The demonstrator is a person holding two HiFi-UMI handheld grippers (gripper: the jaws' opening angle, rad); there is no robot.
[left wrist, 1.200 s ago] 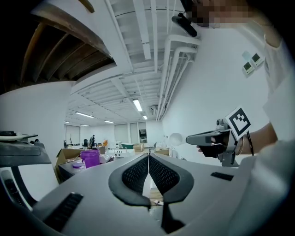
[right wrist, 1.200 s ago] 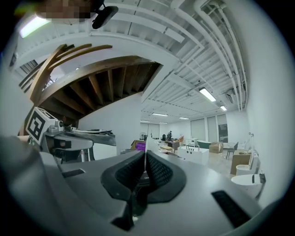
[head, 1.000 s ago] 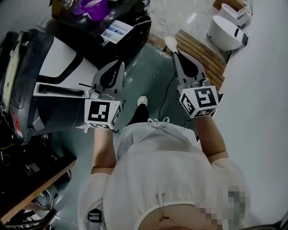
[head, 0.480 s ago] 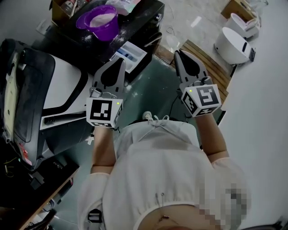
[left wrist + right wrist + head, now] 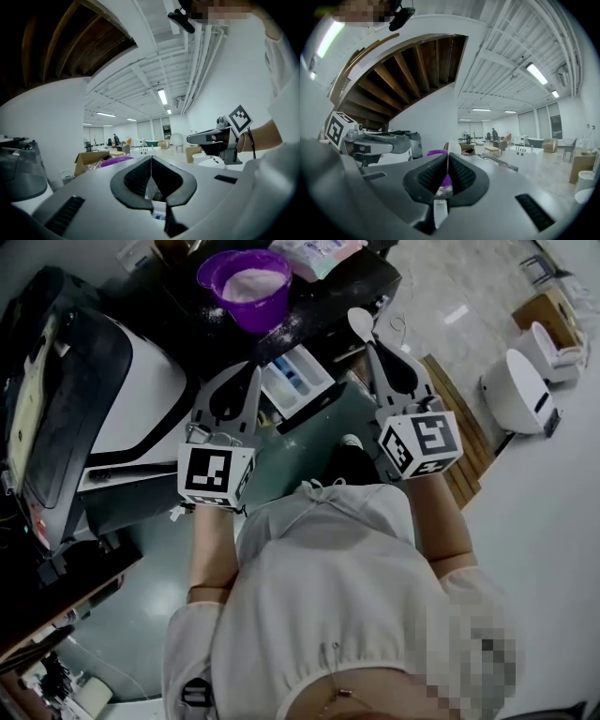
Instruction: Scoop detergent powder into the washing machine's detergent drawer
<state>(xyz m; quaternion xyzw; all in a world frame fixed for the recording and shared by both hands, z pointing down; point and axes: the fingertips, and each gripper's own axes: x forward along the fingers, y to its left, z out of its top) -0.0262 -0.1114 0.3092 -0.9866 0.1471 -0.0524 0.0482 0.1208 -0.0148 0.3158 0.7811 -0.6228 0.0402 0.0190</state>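
Up top in the head view, on the black surface (image 5: 367, 285): a purple tub (image 5: 221, 276) with white detergent powder (image 5: 253, 283) heaped inside, and a pale bag (image 5: 319, 251) just beside it. Right below, sticking out of the washing machine (image 5: 122, 395), the detergent drawer (image 5: 298, 382), pulled open with blue-tinted compartments facing up, so ready to take a scoop. No obvious powder in there, but honestly too small to be sure.

Right claw (image 5: 373, 351) clamped shut on the handle of a white spoon (image 5: 359, 324), bowl poking out past the tips and looking empty. Held out front near the edge of the surface, close to the tub but not in it. Probably lined up for the dip. Same story in the right gripper view: jaws pressed together on the thin handle, purple tub straight ahead.

Left claw (image 5: 251, 373) fully closed on nothing, jaws meeting in a clean line in the left gripper view. Hanging just beside the drawer, apparently touching nothing. Most likely just parked out of the way, or on standby to steady the drawer.

Guessing very early days here: no scoop taken yet, so first stop the tub, then back across to the drawer without tipping the spoon.
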